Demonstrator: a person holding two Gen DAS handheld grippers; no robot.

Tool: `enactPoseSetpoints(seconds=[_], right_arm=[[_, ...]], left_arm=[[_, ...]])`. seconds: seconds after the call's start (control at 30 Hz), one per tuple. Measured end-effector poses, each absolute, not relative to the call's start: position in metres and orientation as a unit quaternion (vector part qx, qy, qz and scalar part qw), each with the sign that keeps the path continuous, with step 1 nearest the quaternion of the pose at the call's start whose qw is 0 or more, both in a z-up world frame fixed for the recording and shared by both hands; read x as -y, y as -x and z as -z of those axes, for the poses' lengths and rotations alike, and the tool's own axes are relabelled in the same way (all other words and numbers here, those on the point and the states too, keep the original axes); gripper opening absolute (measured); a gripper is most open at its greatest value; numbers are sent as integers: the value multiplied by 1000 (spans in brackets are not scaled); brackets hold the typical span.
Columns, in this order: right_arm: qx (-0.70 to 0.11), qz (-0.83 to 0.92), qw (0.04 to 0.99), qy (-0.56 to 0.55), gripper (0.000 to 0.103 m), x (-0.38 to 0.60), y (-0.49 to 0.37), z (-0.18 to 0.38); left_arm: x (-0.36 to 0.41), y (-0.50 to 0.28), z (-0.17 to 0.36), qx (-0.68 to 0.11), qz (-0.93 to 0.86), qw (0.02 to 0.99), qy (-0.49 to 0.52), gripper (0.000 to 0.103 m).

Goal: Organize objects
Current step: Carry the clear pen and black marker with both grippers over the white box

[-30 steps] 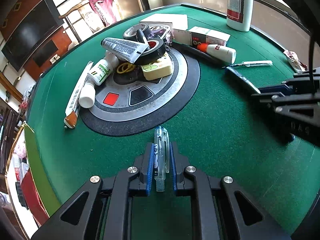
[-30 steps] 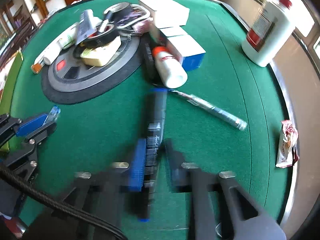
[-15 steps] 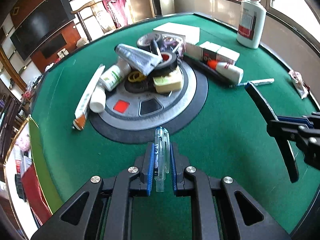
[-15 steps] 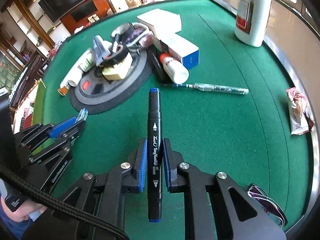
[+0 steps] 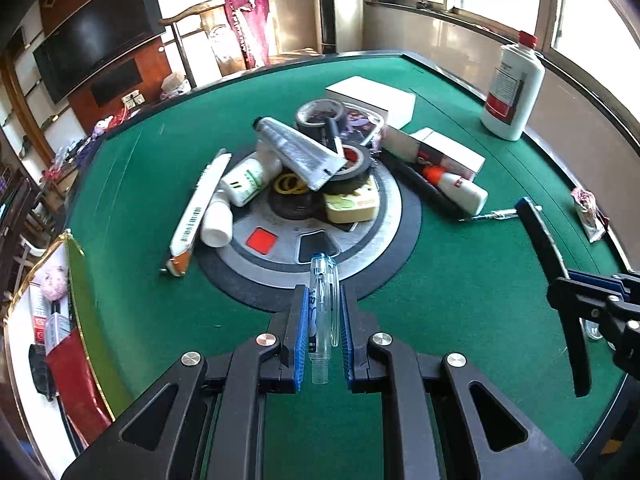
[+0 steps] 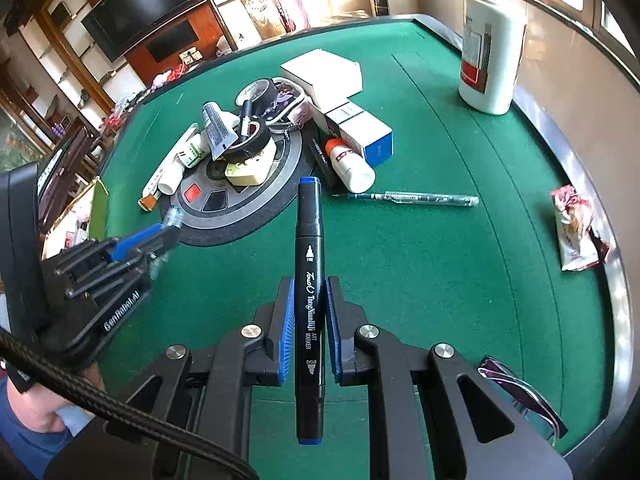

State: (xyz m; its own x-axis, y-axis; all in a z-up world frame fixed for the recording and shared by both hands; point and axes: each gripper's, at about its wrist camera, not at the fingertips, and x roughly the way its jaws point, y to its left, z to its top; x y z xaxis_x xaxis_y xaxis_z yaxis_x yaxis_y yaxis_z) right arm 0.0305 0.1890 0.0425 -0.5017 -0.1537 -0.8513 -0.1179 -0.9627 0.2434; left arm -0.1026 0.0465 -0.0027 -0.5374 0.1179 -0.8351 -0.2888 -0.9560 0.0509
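My left gripper (image 5: 323,300) is shut on a clear plastic pen (image 5: 322,312) and holds it above the green felt table, near the front of the round grey centre disc (image 5: 384,216). My right gripper (image 6: 308,292) is shut on a black art marker (image 6: 308,280) with blue ends, also held above the felt. The marker (image 5: 548,264) and right gripper (image 5: 592,300) show at the right of the left wrist view. The left gripper (image 6: 160,236) shows at the left of the right wrist view.
A pile on the disc holds a silver tube (image 5: 300,148), black tape rolls (image 5: 352,164), small white bottles (image 5: 248,176) and a yellow block (image 5: 352,206). Boxes (image 6: 360,132), a glue bottle (image 6: 352,164), a green pen (image 6: 412,199), a large white bottle (image 6: 490,44) and a snack wrapper (image 6: 576,232) lie right.
Both grippers have risen away from the table with their pens. The right gripper lifted the marker off the felt; the view of the pile is now wider and farther.
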Motion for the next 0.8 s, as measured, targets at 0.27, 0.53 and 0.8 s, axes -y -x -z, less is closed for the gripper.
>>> enactPoseSetpoints(seconds=[0.27,0.53,0.8], right_arm=[[141,860,27,-489,13,-176,-31,-54],[139,865,43,-481,13,-156,-32,-65],[141,863,49,-483,13,-144,-32,-61]], left_arm=[[-44,96,-8,-107,-880,108,450,12],[4,97,-27,5,-870,186,457,12],[18,96,-21,17,-864,208,458,12]])
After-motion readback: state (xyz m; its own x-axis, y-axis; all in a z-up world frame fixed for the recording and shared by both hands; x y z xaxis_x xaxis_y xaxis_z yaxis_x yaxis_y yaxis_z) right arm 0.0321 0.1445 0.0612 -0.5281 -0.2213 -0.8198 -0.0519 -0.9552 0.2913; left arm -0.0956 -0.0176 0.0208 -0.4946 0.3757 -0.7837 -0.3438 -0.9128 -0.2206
